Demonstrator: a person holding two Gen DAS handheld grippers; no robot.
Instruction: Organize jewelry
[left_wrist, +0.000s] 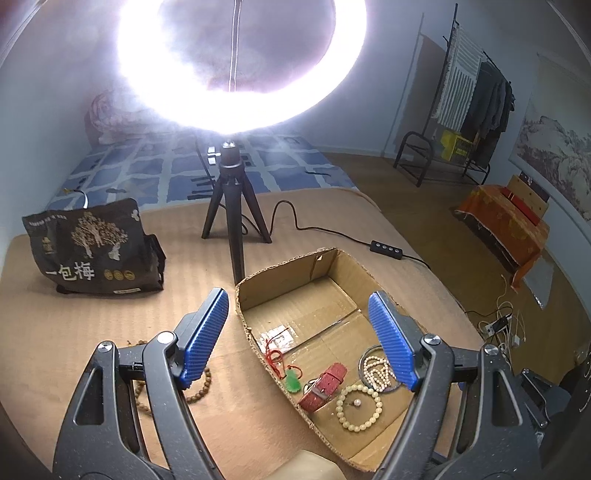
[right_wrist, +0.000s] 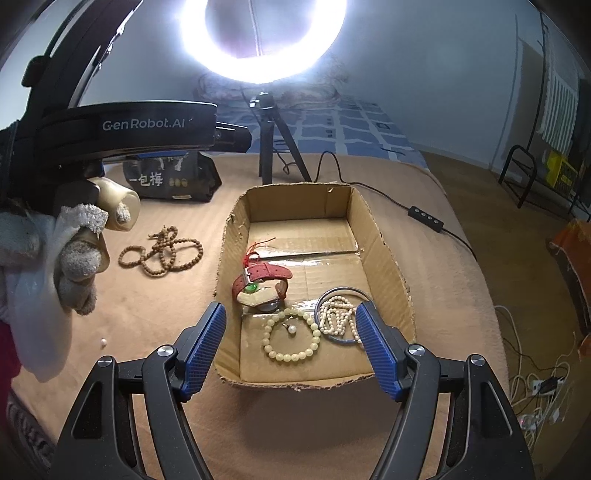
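Observation:
An open cardboard box (left_wrist: 284, 267) (right_wrist: 384, 243) on the tan blanket holds a red watch strap (left_wrist: 325, 386) (right_wrist: 269, 275), a green pendant on red cord (left_wrist: 292, 382), a pale bead bracelet (left_wrist: 360, 406) (right_wrist: 291, 338), a pearl (right_wrist: 291, 329), a white bead string (right_wrist: 338, 314) and a dark bangle (right_wrist: 321, 299). A brown bead string (right_wrist: 162, 251) (left_wrist: 201, 387) lies on the blanket left of the box. A loose pearl (right_wrist: 103, 343) lies nearer. My left gripper (left_wrist: 299, 339) is open and empty over the box's left wall. My right gripper (right_wrist: 291, 347) is open and empty above the box's near end.
A ring light on a tripod (left_wrist: 232, 206) (right_wrist: 269, 147) stands behind the box, its cable and switch (left_wrist: 386, 248) (right_wrist: 424, 216) to the right. A dark snack bag (left_wrist: 92, 247) (right_wrist: 173, 173) sits at the back left. The gloved hand (right_wrist: 74, 258) with the left gripper is at left.

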